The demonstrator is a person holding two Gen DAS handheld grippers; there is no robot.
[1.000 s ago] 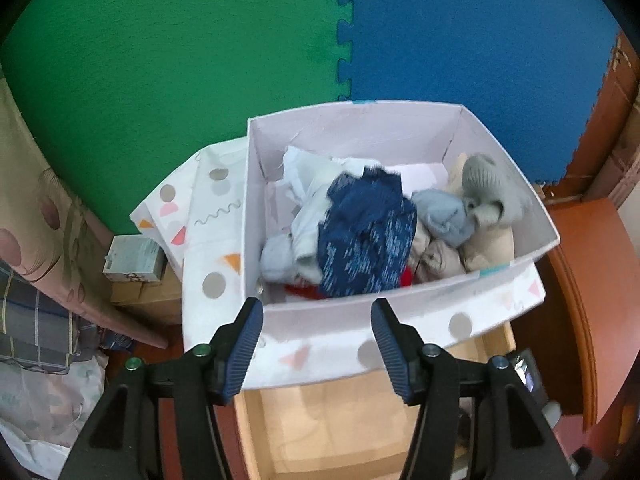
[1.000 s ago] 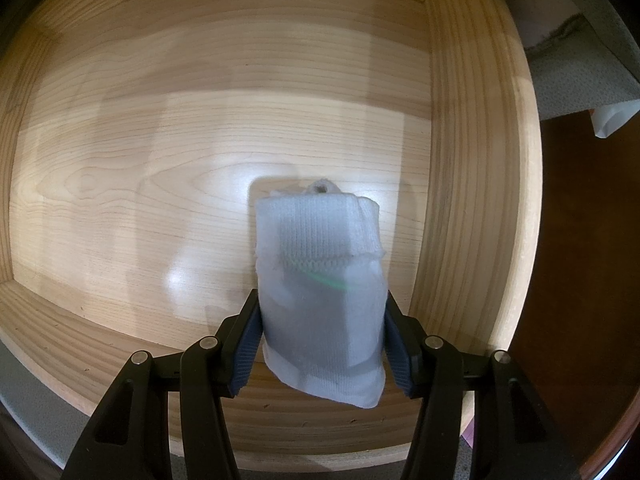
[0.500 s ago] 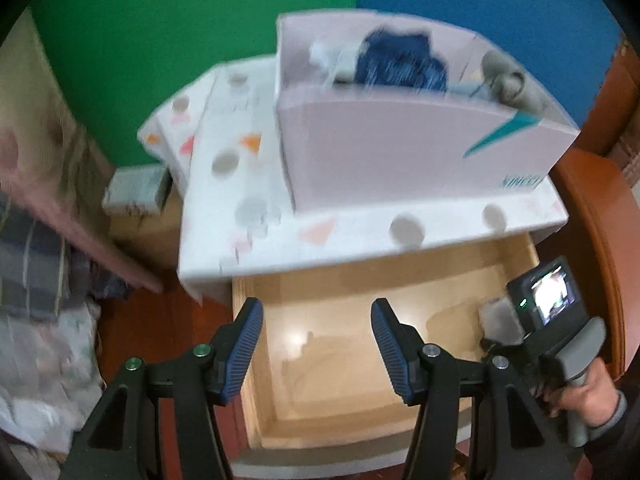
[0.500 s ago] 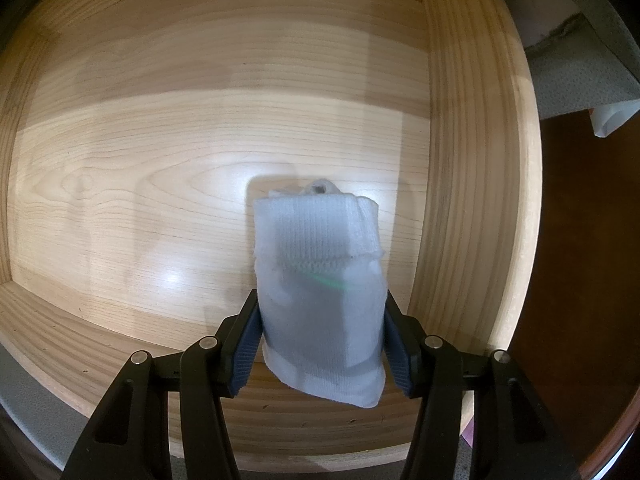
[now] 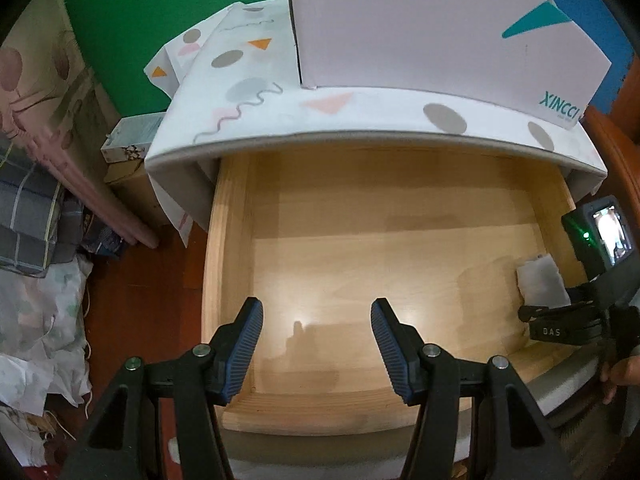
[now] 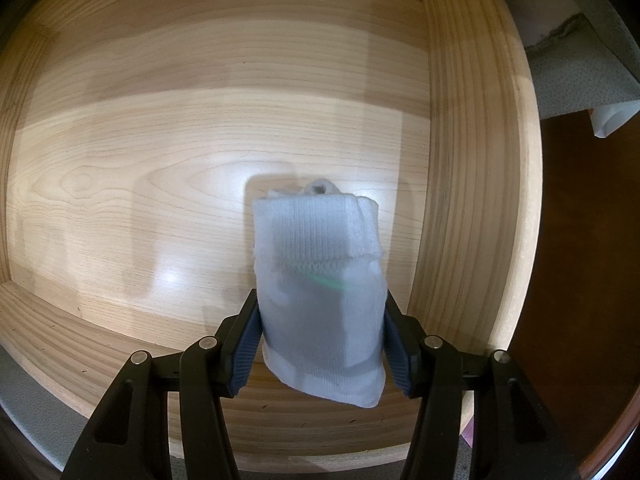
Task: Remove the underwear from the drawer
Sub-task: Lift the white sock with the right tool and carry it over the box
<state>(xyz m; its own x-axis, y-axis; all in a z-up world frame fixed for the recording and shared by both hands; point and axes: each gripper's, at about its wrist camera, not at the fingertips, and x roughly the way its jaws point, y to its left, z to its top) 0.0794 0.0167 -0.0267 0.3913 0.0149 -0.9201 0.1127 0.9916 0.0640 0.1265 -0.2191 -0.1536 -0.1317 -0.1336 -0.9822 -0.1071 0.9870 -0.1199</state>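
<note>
Green wall (image 5: 168, 12) at left, pale wooden drawer (image 5: 360, 248) pulled open below a white box (image 5: 440, 24). We see our left gripper (image 5: 317, 344) held apart over bare wood, gripping nothing. At the drawer's right side, our right gripper (image 6: 320, 344) clamps 1 folded white underwear piece (image 6: 320, 288) between both pads.

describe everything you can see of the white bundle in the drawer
The white bundle is a folded knit garment, pale white, with a ribbed band turned over its far end and a faint green streak below that band. It looks soft and thin. It lies in the wooden drawer near the right-hand wall. The right gripper is closed on its near end, a blue pad pressing each side. In the left wrist view it shows as a small white packet at the drawer's right edge.
</note>
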